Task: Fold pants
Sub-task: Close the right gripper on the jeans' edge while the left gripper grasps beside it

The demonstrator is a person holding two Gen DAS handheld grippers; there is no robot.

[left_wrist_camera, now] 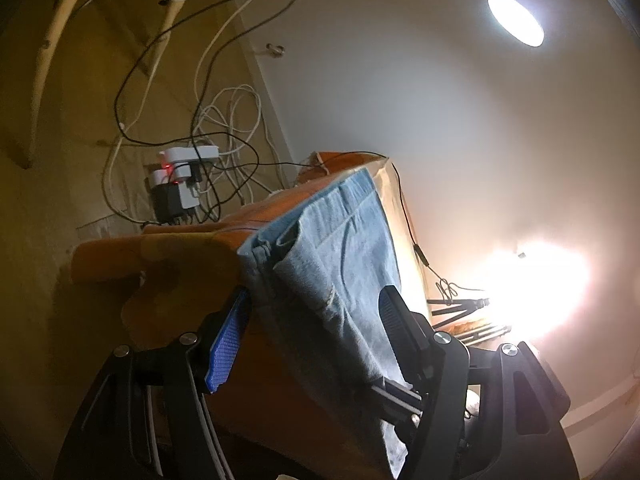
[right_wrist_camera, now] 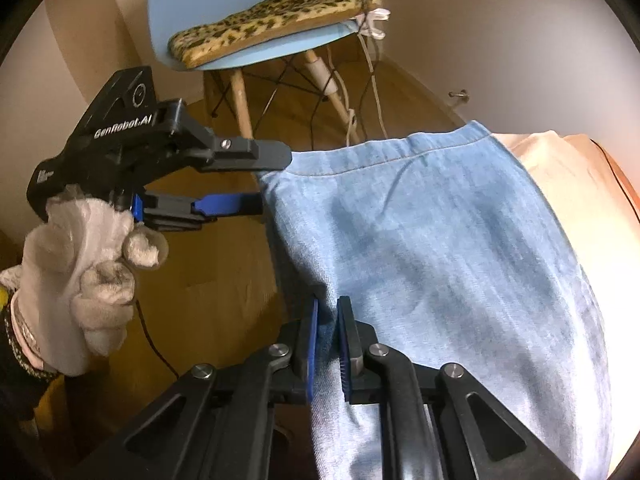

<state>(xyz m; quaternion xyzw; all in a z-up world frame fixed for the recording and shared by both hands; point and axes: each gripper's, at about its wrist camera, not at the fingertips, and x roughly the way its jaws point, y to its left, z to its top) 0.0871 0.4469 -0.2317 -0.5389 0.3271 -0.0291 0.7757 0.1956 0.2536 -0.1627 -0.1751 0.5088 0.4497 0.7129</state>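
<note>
Light-blue denim pants (right_wrist_camera: pixel 432 240) are spread over a table covered in orange cloth (left_wrist_camera: pixel 192 240), one edge hanging off its side. The right gripper (right_wrist_camera: pixel 327 344) is pressed together on a fold of the denim at that hanging edge. The left gripper (right_wrist_camera: pixel 264 184), held by a white-gloved hand (right_wrist_camera: pixel 84 248), is kept spread at the waistband corner, fabric lying between its blue-padded fingers (left_wrist_camera: pixel 226 344) unpinched. A blue chair with a leopard-print cushion (right_wrist_camera: pixel 272 24) is seen behind.

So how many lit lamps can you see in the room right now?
2: an oval lamp high on the wall, and a glaring light low beside the table. Others may be hidden.
</note>
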